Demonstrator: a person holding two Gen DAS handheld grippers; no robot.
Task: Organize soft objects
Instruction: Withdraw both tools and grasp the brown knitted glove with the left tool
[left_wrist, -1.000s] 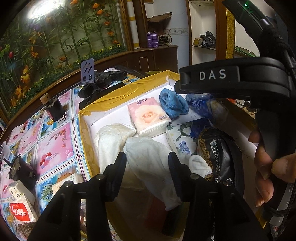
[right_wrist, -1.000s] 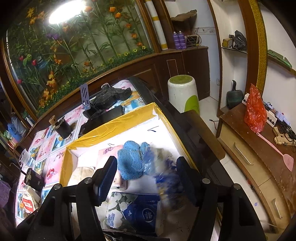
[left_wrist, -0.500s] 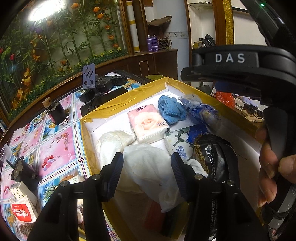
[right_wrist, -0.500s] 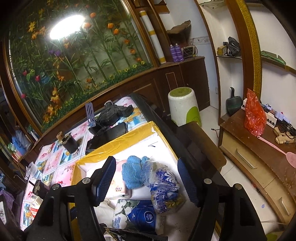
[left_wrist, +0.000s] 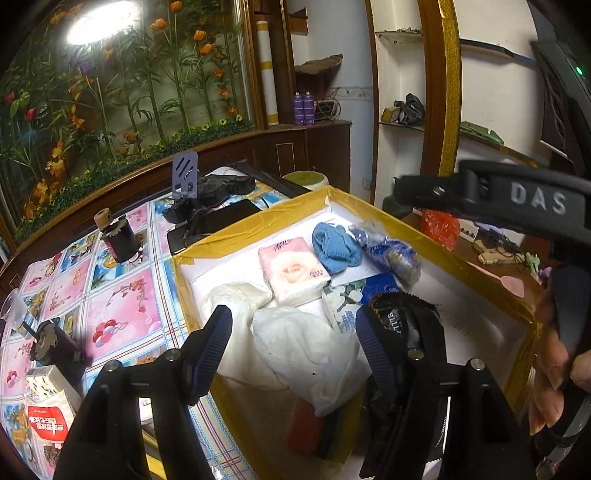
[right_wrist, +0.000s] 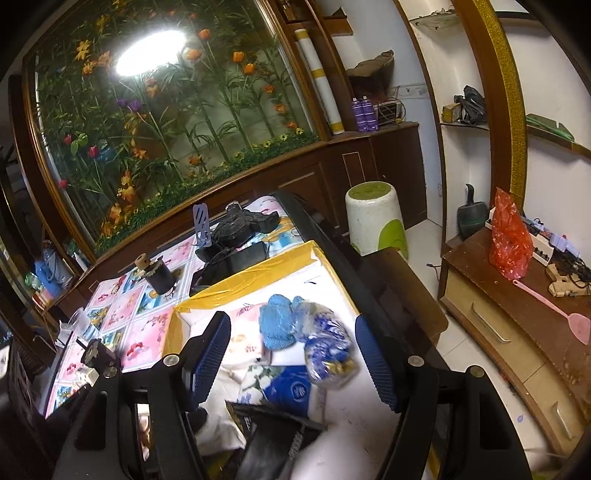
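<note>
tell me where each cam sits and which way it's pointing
Left wrist: sits on the left gripper, looks forward and down into the yellow-edged box at the white cloth; its open fingers, the right gripper and a hand show.
Right wrist: sits on the right gripper, looks down at the same box; only its open fingers show.
Shared: the box, blue knit.
</note>
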